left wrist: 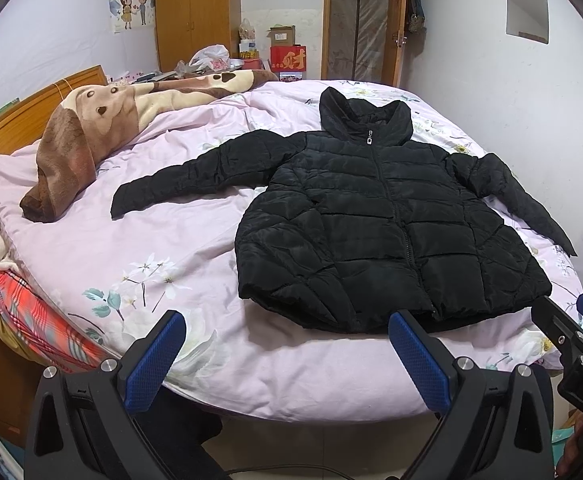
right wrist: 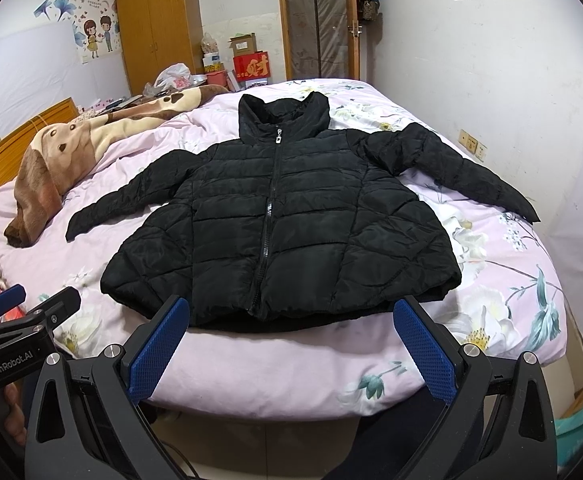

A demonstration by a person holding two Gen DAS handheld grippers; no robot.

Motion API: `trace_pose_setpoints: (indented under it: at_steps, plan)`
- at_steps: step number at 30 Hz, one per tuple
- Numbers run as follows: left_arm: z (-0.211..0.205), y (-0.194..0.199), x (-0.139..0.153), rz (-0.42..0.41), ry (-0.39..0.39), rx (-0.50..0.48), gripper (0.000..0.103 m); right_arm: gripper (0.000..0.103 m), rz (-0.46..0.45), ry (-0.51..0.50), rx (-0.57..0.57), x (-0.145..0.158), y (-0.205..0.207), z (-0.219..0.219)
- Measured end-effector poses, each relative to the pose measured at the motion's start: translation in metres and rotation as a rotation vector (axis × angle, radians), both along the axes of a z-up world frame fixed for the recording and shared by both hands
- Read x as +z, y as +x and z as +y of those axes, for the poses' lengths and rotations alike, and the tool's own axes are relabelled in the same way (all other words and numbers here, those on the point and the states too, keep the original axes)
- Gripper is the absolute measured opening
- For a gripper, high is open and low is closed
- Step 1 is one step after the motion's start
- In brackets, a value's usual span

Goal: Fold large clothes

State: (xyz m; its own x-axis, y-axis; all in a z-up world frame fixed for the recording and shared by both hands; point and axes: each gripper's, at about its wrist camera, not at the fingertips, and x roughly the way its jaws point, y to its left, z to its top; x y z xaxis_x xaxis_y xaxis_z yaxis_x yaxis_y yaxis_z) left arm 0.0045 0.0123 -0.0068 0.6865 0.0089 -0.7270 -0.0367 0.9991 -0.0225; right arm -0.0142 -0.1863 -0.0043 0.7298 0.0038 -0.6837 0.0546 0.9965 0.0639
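Observation:
A black quilted puffer jacket (left wrist: 387, 224) lies flat and zipped on the bed, front up, collar far, hem near, both sleeves spread out sideways. It also shows in the right wrist view (right wrist: 287, 224). My left gripper (left wrist: 287, 344) is open and empty, held above the bed's near edge just left of the hem. My right gripper (right wrist: 291, 336) is open and empty, just before the middle of the hem. The right gripper also shows at the right edge of the left wrist view (left wrist: 571, 320).
The bed has a pink floral quilt (left wrist: 171, 248). A brown dog-print blanket (left wrist: 91, 132) lies at the far left by the wooden headboard (left wrist: 31, 112). A wardrobe (left wrist: 195, 12), boxes (left wrist: 287, 52) and a door (left wrist: 359, 20) stand behind. A wall runs along the right.

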Motion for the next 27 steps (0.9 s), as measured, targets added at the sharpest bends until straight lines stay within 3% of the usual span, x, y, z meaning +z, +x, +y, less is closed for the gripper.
trace_pose_setpoints:
  at_steps: [12, 15, 19, 22, 27]
  plan:
    - [0.012, 0.016, -0.004, 0.024, -0.015, 0.0, 0.102, 0.102, 0.006, -0.016, 0.006, -0.002, 0.009, 0.002]
    - [0.027, 0.03, -0.004, 0.03, -0.052, 0.018, 0.102, 0.102, 0.005, -0.021, 0.017, -0.001, 0.023, 0.006]
    - [0.072, 0.061, -0.004, 0.027, -0.112, 0.064, 0.102, 0.102, -0.004, -0.003, 0.052, 0.001, 0.049, 0.014]
    - [0.118, 0.092, -0.01, 0.043, -0.204, 0.104, 0.103, 0.102, -0.02, -0.004, 0.087, 0.004, 0.078, 0.023]
    - [0.179, 0.141, -0.021, 0.061, -0.203, 0.216, 0.103, 0.102, -0.055, -0.068, 0.129, 0.007, 0.136, 0.045]
